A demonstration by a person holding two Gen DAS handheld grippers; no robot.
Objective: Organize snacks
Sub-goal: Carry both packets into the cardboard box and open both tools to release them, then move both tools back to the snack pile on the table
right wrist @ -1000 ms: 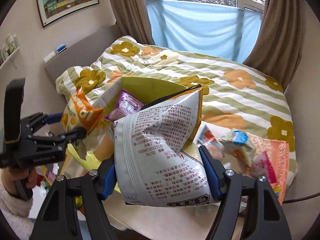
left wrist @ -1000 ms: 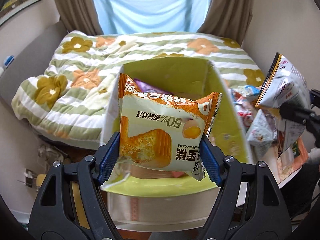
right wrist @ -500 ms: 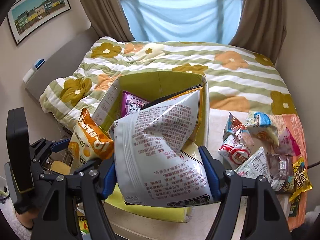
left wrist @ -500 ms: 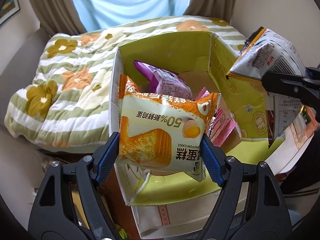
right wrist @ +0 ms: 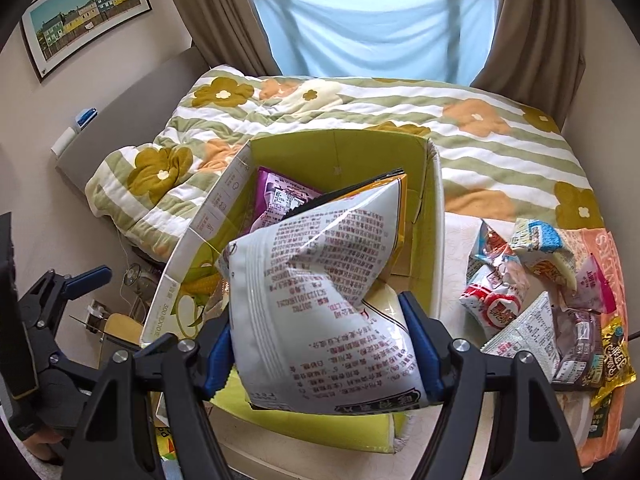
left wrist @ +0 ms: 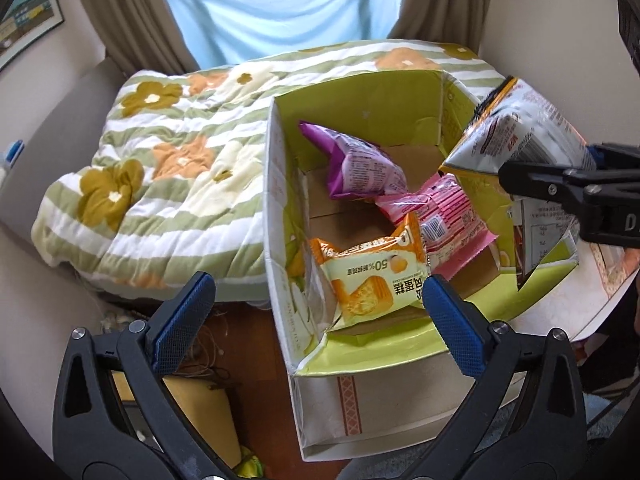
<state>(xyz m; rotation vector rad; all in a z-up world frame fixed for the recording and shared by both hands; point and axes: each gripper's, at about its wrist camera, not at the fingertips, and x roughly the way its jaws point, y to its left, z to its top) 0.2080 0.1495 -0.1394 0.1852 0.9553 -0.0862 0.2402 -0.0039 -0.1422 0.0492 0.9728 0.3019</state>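
The left gripper [left wrist: 318, 308] has just been opening its jaws, which stand wide. The orange and cream chiffon cake packet [left wrist: 370, 276] lies free between and beyond them, inside the green cardboard box [left wrist: 360, 104]. The right gripper [right wrist: 324, 344] holds a crumpled white snack bag [right wrist: 320, 284] tight above the box.

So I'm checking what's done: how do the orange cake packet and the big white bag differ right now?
The orange cake packet lies loose in the green box, between the spread pads of the left hand-held gripper, whose jaws have just been opening. The big white bag is clamped in the right hand-held gripper, above the box. The packet is small and orange; the bag is larger, white with red print. Both are sealed snack packs.
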